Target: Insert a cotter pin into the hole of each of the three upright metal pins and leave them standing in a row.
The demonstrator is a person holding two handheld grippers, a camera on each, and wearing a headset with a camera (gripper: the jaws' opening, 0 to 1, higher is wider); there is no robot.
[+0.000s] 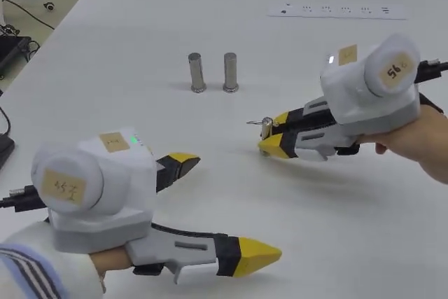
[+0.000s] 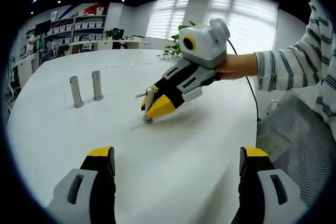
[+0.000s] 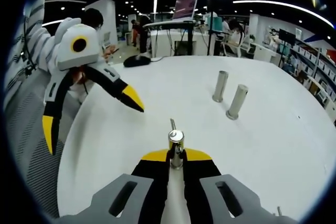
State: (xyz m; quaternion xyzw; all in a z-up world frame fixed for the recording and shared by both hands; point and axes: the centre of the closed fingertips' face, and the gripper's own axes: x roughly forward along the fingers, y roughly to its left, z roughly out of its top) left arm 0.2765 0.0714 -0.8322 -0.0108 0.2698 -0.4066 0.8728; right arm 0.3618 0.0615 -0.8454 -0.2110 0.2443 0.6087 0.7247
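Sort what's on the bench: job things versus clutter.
Job: standing pin, second standing pin, third pin in right gripper, cotter pin sticking from it, left gripper.
Lying about: power strip, cables.

Head view first: the short silver metal pin [image 1: 267, 126] clamped in the right black-and-yellow tongs [image 1: 270, 135] is mostly buried between the tips, so only its cap pokes out. Same in the right gripper view, just the shiny top above the yellow tips. The thin wire cotter pin [image 1: 255, 123] through it is way too tiny to make out its shape. The hand [image 1: 420, 141] on those tongs runs off the right edge. The striped sleeve [image 1: 24, 271] behind the left black-and-yellow tongs [image 1: 238, 206] gets chopped by the bottom corner. The print on the flat white strip [image 1: 336, 10] across the white desk [image 1: 210, 194] is unreadable.
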